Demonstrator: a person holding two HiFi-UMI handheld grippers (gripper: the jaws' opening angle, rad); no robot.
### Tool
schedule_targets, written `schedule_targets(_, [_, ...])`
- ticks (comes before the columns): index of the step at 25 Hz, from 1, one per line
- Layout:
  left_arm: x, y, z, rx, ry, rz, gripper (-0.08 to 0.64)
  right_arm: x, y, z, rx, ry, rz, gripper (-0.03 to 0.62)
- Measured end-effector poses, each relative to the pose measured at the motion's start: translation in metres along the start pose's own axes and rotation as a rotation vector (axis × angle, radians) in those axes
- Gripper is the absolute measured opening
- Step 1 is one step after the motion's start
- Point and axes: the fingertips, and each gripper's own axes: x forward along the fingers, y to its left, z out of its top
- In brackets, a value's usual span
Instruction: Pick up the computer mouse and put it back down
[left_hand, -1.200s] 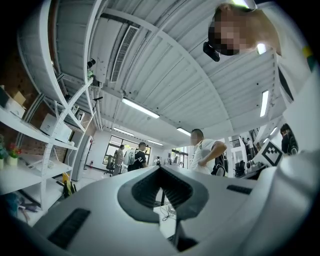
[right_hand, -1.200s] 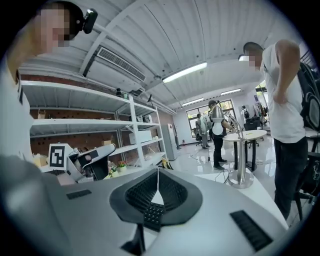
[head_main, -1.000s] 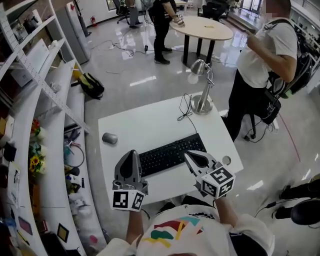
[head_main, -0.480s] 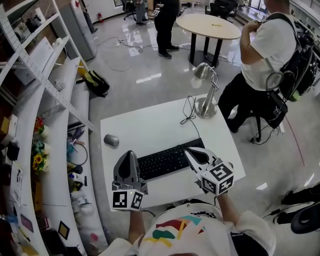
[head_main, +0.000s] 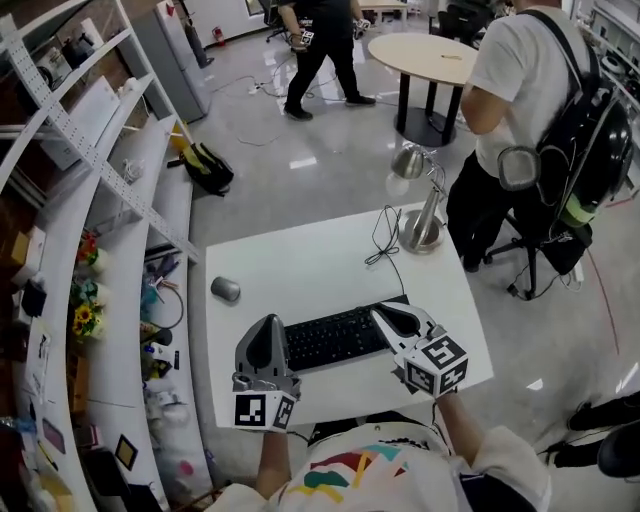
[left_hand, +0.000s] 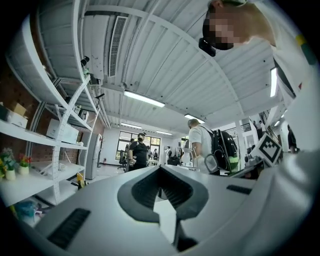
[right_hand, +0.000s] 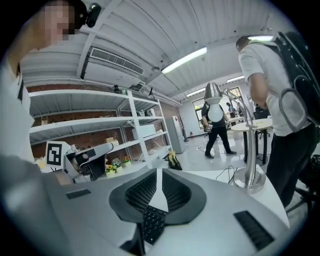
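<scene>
Computer mouse (head_main: 225, 290) on white desk (head_main: 300, 265)

Matt plastic on a smooth white top, gloss and metal round the edges

The table (head_main: 300, 260) shows a smooth, matt white surface; at ten o'clock on it the mouse (head_main: 225, 289) looks like dull grey plastic, and at six o'clock the keyboard (head_main: 335, 338) is matt black plastic. At one o'clock the lamp (head_main: 422, 215) gleams as polished metal. The left gripper (head_main: 266, 320) and right gripper (head_main: 383, 312) wear smooth pale-grey plastic shells, their inner pads (left_hand: 171, 193) dark and ribbed. Beyond twelve o'clock the grey floor (head_main: 300, 150) is glossy and mirrors the lights, and the round table (head_main: 425, 55) has a pale wood-look top.
</scene>
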Motion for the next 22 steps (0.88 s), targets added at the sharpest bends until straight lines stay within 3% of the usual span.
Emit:
schedule_targets(5, [0.007,0.022,-0.009,-0.054,-0.004,0.052,0.044,0.027,-0.001,0.015,-0.055,-0.025,0.008,0.019])
schedule_targets(6, [0.007,0.030,-0.009,-0.060,-0.008,0.066,0.044,0.036,0.001,0.023,-0.079,-0.050,0.011,0.086])
schedule_targets(7, [0.005,0.040,-0.009,-0.064,-0.013,0.081,0.044,0.049,0.005,0.030,-0.104,-0.072,0.020,0.226])
schedule_targets(8, [0.001,0.051,-0.009,-0.067,-0.015,0.100,0.044,0.064,0.012,0.035,-0.132,-0.084,0.035,0.298])
schedule_targets(10, [-0.012,0.078,-0.013,-0.077,-0.007,0.155,0.044,0.100,0.034,0.040,-0.191,-0.076,0.087,0.345])
schedule_targets(15, [-0.047,0.149,-0.030,-0.121,0.015,0.314,0.044,0.203,0.095,0.030,-0.230,0.021,0.285,0.356])
schedule_targets(22, [-0.084,0.229,-0.074,-0.177,0.059,0.434,0.044,0.347,0.148,-0.035,-0.320,0.231,0.383,0.354])
